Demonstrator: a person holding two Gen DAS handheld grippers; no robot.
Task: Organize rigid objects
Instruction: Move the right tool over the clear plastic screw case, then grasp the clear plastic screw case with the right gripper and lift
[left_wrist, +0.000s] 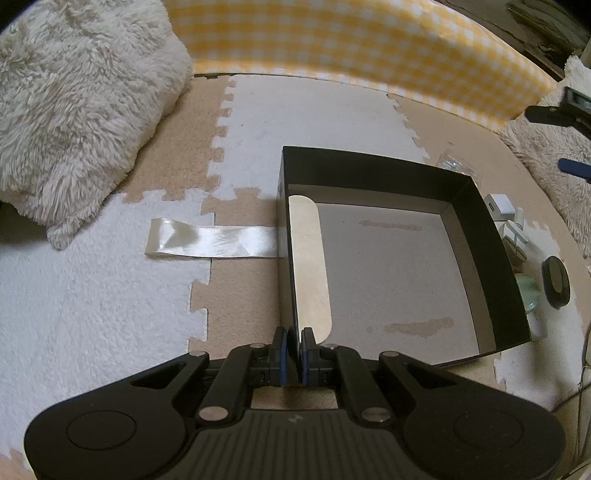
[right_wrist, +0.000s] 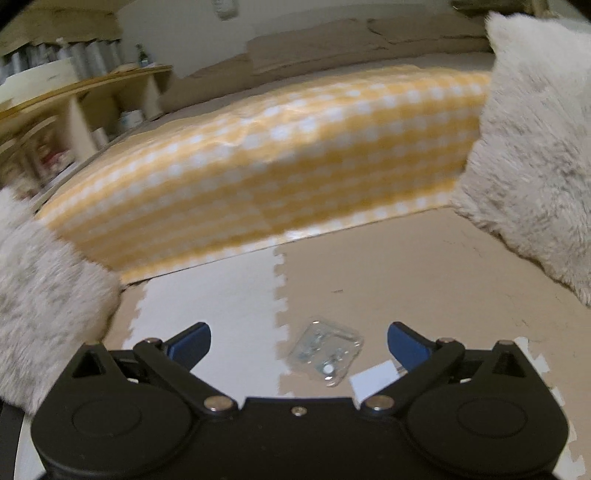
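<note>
Left tool (left_wrist: 291, 347) pinches the stiff box wall (left_wrist: 290, 258); my right tool (right_wrist: 299, 343), wide, nears a light, slippery clear packet (right_wrist: 325, 350); grip its edges.

No words, numbers or brand names can be read in either view. The only mark is a small pale emblem moulded into the ribbed black body of the left gripper (left_wrist: 294, 347), too small and faint to make out.
</note>
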